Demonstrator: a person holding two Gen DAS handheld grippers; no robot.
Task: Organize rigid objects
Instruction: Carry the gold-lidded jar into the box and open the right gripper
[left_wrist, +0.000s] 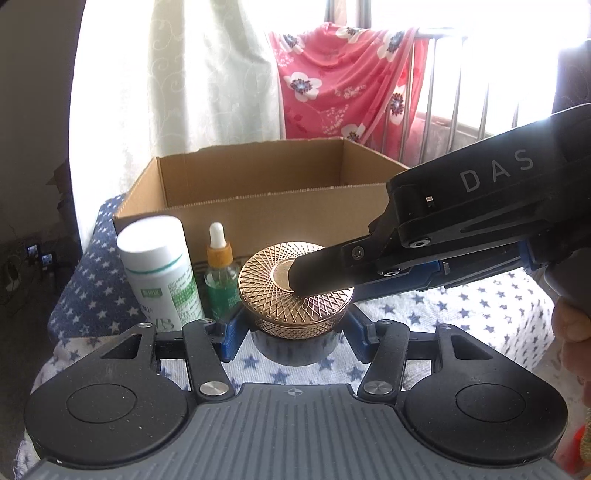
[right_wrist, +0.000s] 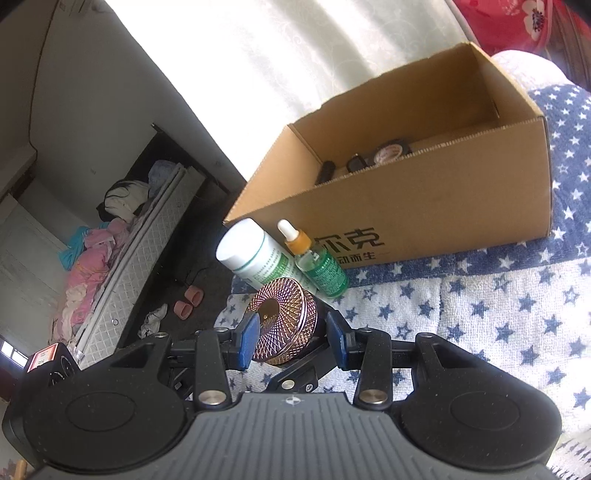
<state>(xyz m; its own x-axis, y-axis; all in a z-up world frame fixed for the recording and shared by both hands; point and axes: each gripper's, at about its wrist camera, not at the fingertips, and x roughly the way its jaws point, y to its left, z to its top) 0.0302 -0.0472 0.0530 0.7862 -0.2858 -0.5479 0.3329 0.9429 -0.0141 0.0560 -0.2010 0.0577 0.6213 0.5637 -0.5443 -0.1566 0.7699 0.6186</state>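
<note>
Left wrist: left tongs (left_wrist: 291, 332) clamp jar (left_wrist: 295, 325); right tongs (left_wrist: 317, 280) open astride its lid, cardboard box (left_wrist: 258, 214) just behind.

box contents (right_wrist: 373, 158): dark, unidentifiable | jar base (left_wrist: 295, 347): hidden by hand-held gripper

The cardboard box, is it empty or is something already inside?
Not empty. The right wrist view shows the cardboard box open on top, with a few dark items inside.

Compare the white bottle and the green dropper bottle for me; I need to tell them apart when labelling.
The white bottle is opaque, wider and taller, with a flat white cap. The green dropper bottle is see-through, slimmer and shorter, with an orange collar and a white bulb on top. Both stand upright side by side in front of the cardboard box, and both carry green labels.
</note>
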